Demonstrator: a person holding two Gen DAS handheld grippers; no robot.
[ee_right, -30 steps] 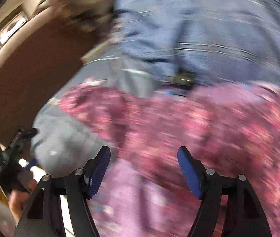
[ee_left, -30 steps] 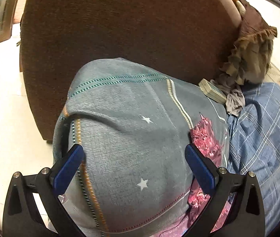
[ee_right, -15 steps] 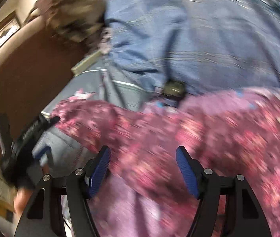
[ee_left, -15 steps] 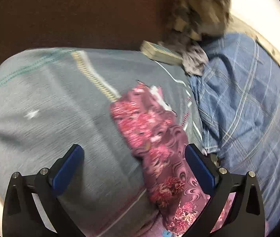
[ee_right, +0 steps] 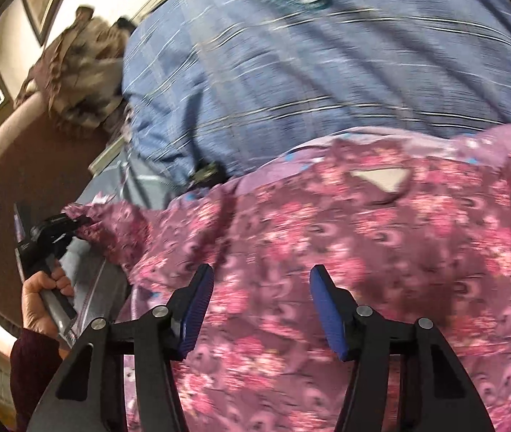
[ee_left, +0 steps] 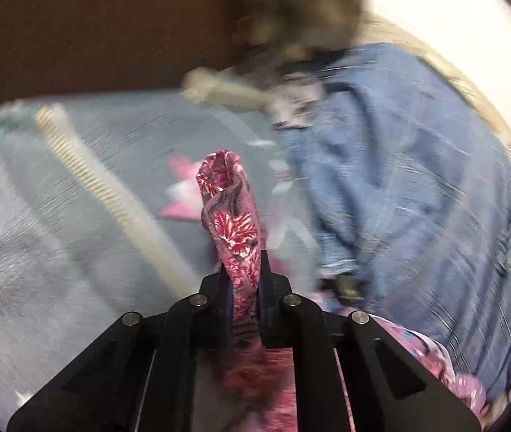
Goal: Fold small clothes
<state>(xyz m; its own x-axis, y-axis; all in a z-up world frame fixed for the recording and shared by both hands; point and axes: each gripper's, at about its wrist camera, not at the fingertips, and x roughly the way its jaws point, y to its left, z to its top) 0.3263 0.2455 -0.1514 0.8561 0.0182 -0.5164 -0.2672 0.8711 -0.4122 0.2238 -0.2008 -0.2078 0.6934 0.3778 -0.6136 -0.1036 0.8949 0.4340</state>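
Observation:
A pink floral garment (ee_right: 345, 237) lies spread on the bed. My left gripper (ee_left: 243, 270) is shut on a bunched end of it (ee_left: 230, 212), which sticks up between the jaws. In the right wrist view that left gripper (ee_right: 57, 230) holds the garment's far left end. My right gripper (ee_right: 261, 306) is open, its blue pads (ee_right: 198, 306) hovering just above the middle of the floral cloth, holding nothing.
A grey star-patterned bedsheet (ee_left: 57, 223) lies under the garment. A blue checked blanket (ee_right: 309, 57) is bunched behind it. A brown headboard (ee_left: 93, 25), a small flat box (ee_left: 219, 88) and a heap of brownish cloth (ee_right: 82, 68) are at the back.
My left gripper moved right from the grey sheet to the garment's end and closed on it. The right gripper stayed open over the floral cloth, shifting slightly.

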